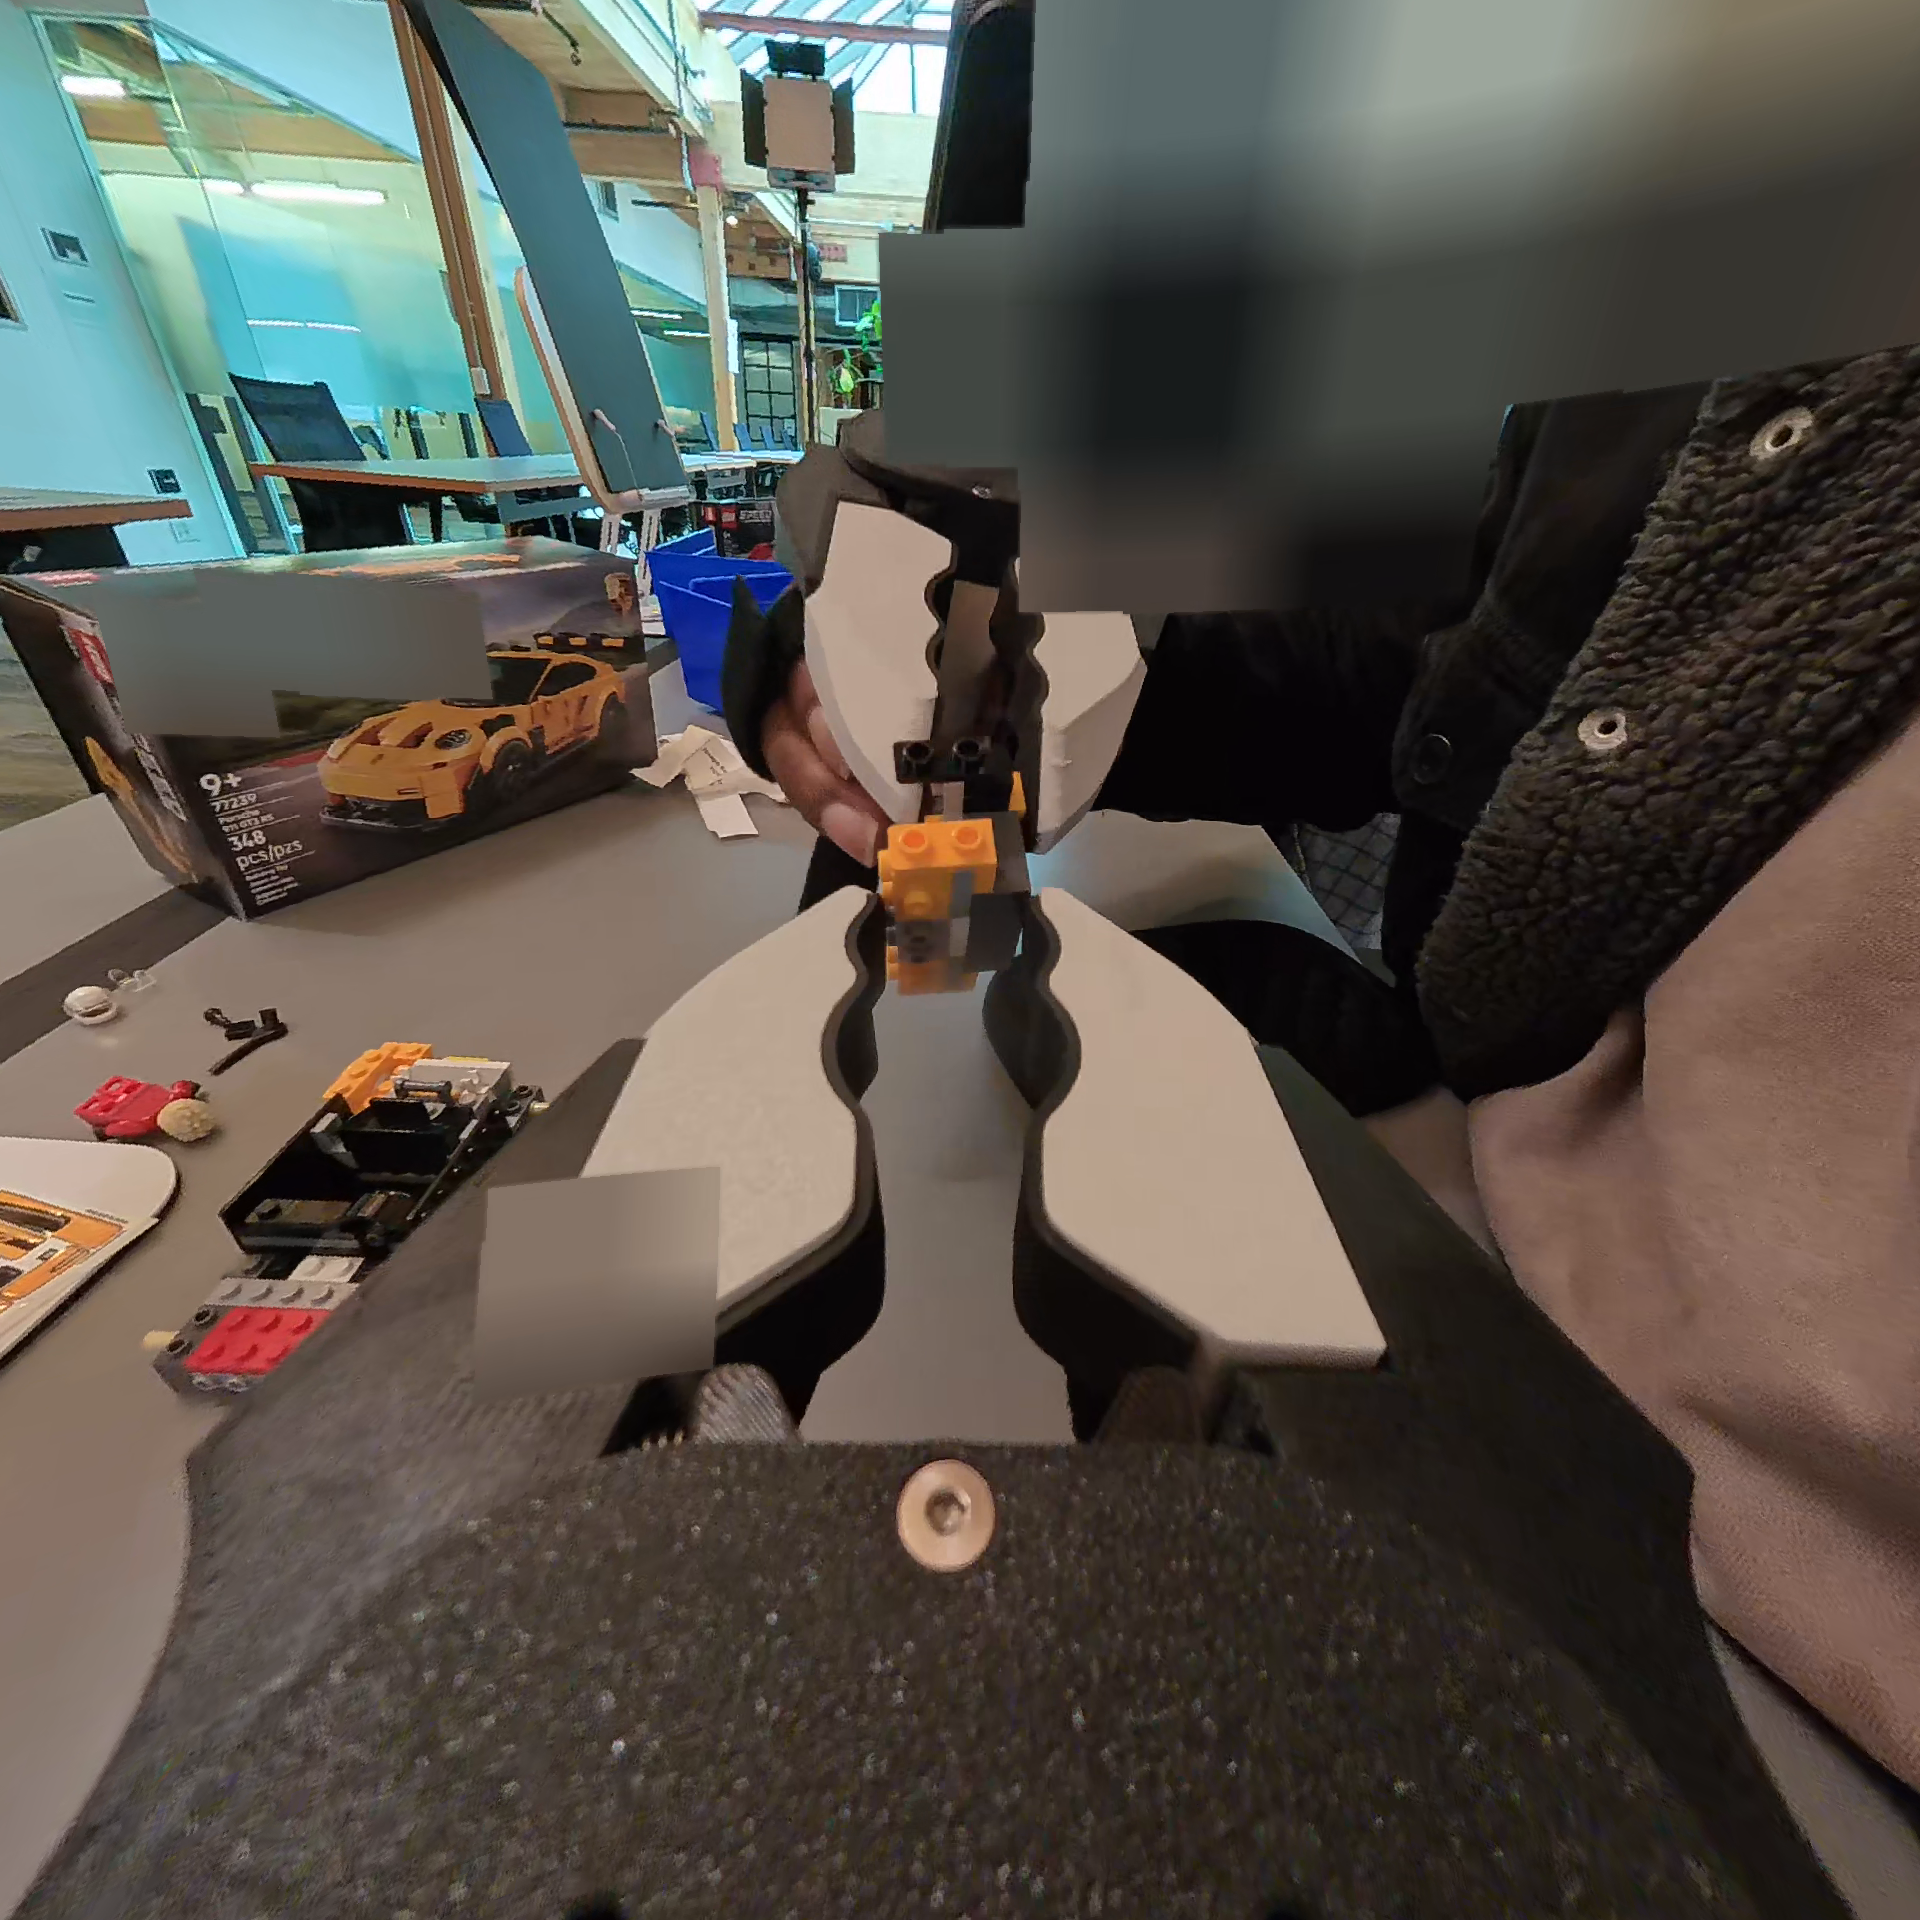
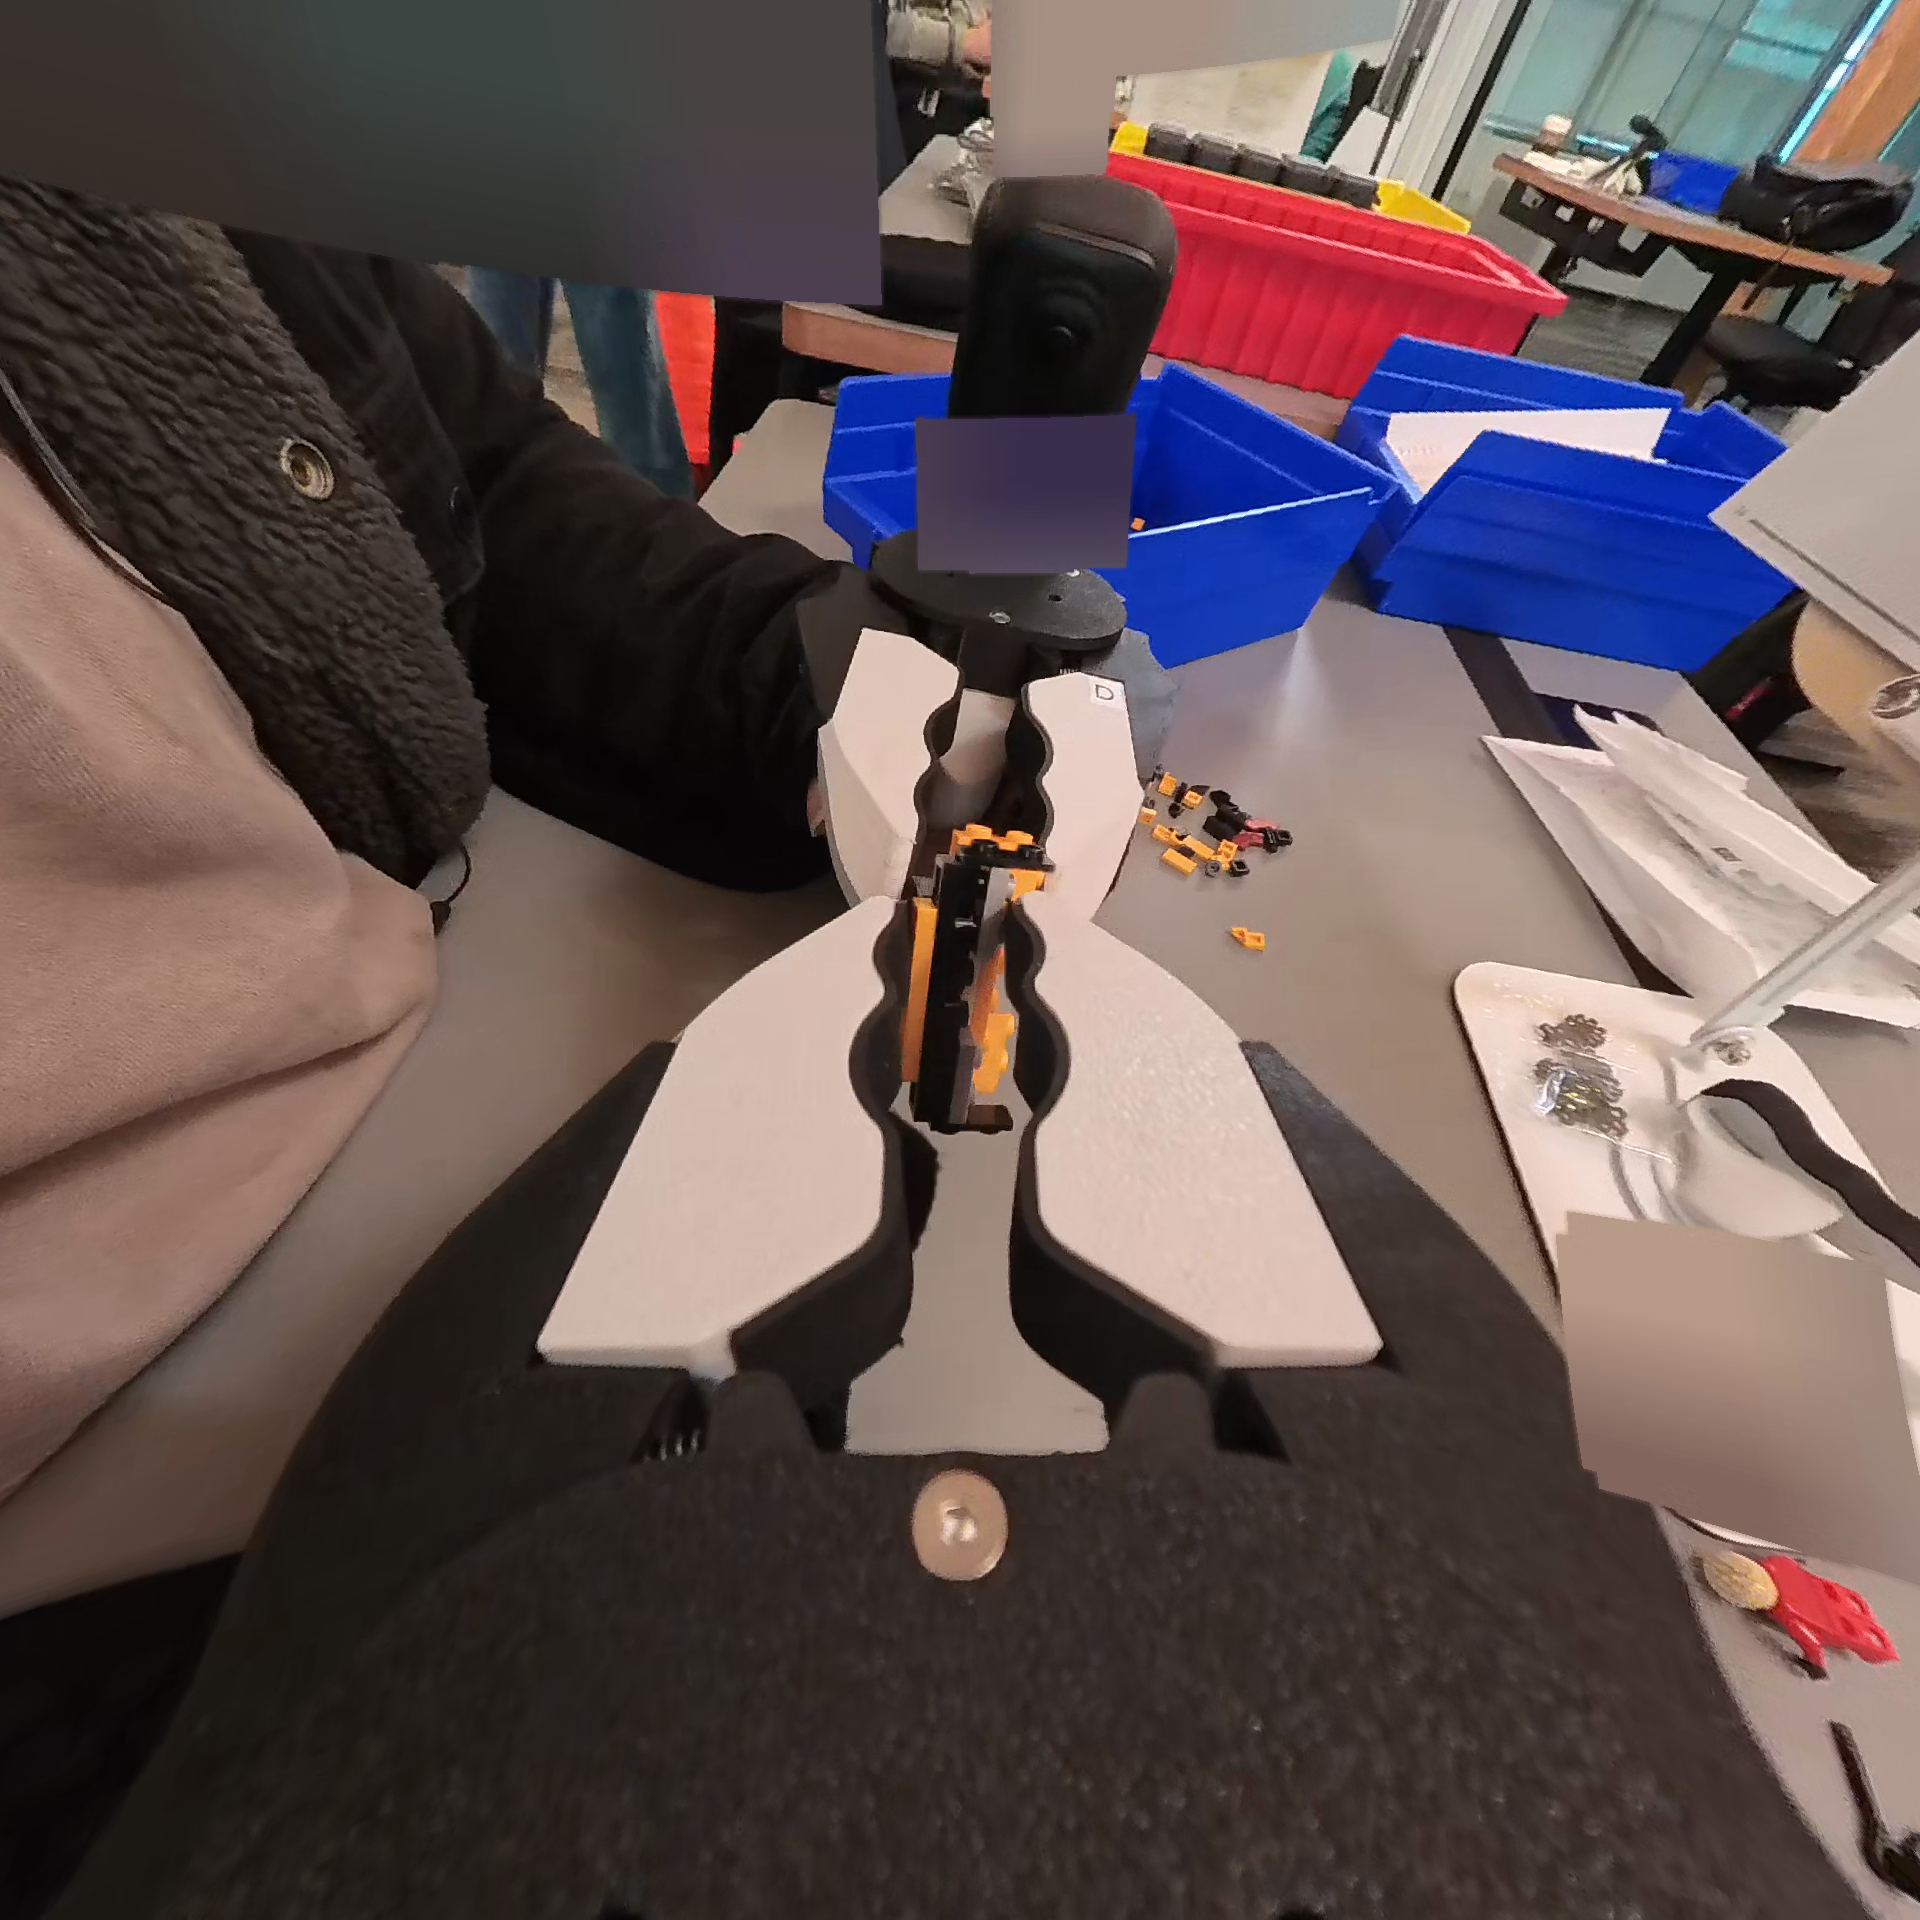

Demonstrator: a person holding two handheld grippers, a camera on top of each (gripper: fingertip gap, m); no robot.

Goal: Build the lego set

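left wrist view: your left gripper [image 1: 951, 914] is pinching the orange/black/grey sub-assembly [image 1: 948, 904] right at the fingertips, jaws closed down on its sides, held up off the grey table [image 1: 468, 935].
other end: the right gripper [image 1: 971, 800] comes in from the far side of the sub-assembly. A small black 2-stud piece [image 1: 940, 755] sits in its tips, just above the orange studs, looks abt to be pressed on.
chassis: the half-built black car base [image 1: 353, 1174] lies on the table well to the left of the sub-assembly, w/ the red bits [image 1: 140, 1103] and the set box [image 1: 343, 707] further left.
right wrist view: your right gripper [image 2: 961, 966] has its jaws squeezed on the same sub-assembly [image 2: 961, 997], seen edge-on here, long and thin. The left gripper [image 2: 977, 831] meets it on the far end, tips nearly touching yours.
loose parts: small orange/black pieces [image 2: 1210, 826] are scattered on the table just right of the sub-assembly, blue bins [image 2: 1247, 520] beyond.
handling imo: it's light, rigid plastic w/ smooth sides, so prob slippery in those pads. Stud joints pop apart if you twist or bend, and a thin stack like this is the weak kind.
where to grip: hold across the flat sides, near the joint you're pressing, and push straight down on the studs. Don't lever from the far end.
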